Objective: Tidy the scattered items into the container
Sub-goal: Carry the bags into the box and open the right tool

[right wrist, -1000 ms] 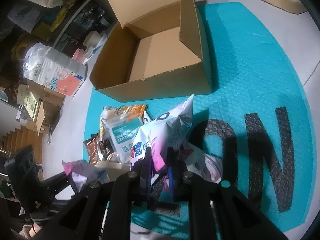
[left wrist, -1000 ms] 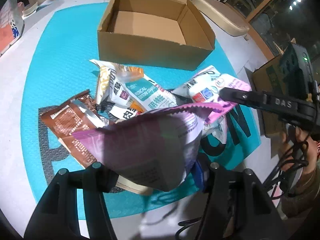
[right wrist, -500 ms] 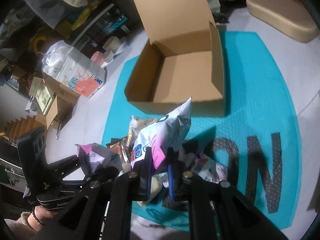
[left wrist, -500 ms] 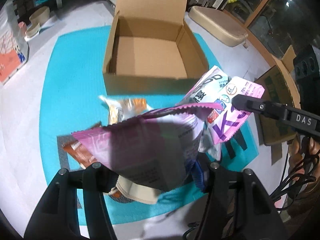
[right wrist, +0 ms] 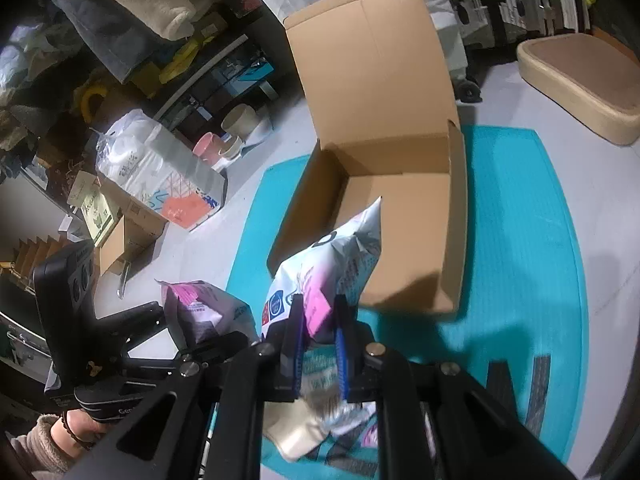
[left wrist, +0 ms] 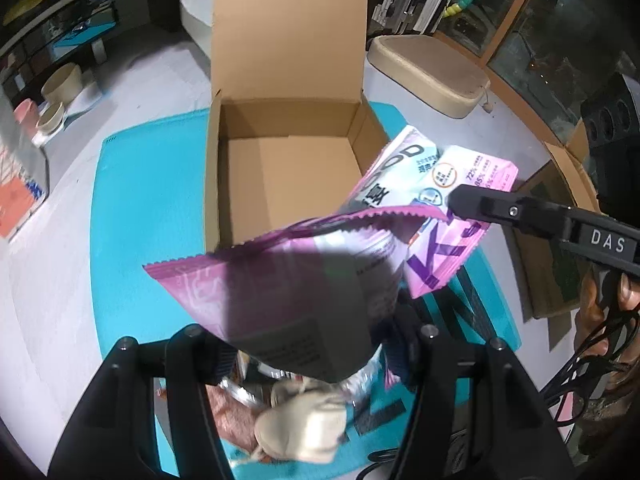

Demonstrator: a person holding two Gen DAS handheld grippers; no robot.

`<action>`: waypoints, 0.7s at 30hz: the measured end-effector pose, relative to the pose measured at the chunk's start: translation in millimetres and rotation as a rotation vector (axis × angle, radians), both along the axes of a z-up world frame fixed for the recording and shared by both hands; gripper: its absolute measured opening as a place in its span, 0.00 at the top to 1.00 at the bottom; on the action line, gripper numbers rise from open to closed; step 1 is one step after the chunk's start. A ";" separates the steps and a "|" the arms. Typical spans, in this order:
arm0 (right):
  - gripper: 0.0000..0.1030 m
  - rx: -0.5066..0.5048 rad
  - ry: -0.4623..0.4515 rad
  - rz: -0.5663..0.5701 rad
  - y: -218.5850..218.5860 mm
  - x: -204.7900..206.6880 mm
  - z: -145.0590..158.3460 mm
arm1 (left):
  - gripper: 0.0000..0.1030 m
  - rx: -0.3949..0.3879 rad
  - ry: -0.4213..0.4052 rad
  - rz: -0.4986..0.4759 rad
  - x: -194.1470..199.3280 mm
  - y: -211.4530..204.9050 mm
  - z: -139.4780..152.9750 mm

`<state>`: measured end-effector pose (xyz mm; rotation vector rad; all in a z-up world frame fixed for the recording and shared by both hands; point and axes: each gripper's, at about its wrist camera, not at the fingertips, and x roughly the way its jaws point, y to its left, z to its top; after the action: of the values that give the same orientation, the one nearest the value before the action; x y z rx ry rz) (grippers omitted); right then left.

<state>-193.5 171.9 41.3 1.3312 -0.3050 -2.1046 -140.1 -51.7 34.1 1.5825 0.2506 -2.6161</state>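
Both wrist cams looked steeply down from close above the teal mat (left wrist: 132, 208). Left cam faced the open cardboard box (left wrist: 288, 168) head-on, right cam from its right side (right wrist: 400, 208). Each caught the other's gripper.

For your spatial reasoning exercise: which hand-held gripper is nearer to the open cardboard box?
Right, narrowly. The right hand-held gripper holds its white-and-pink packet against the cardboard box front corner. The left hand-held gripper, gripping a purple packet, sits slightly further back.
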 end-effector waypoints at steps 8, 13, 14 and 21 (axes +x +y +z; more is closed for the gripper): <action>0.88 0.011 0.021 -0.018 -9.0 -51.4 -6.7 | 0.44 -0.038 0.032 -0.026 -67.6 -18.9 -4.7; 0.88 0.035 0.038 -0.026 -16.7 -89.1 -14.4 | 0.44 -0.059 0.020 -0.032 -110.7 -33.3 -20.4; 0.88 0.043 0.044 -0.028 -18.8 -96.8 -15.9 | 0.44 -0.056 0.013 -0.032 -119.2 -36.4 -24.9; 0.88 0.121 0.060 -0.037 -32.2 -143.6 -31.1 | 0.44 -0.052 -0.024 -0.005 -164.2 -55.2 -51.7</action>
<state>-337.1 139.7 10.2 1.3369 -0.1806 -2.2197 -304.3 -106.9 -17.7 1.5988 0.1763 -2.5832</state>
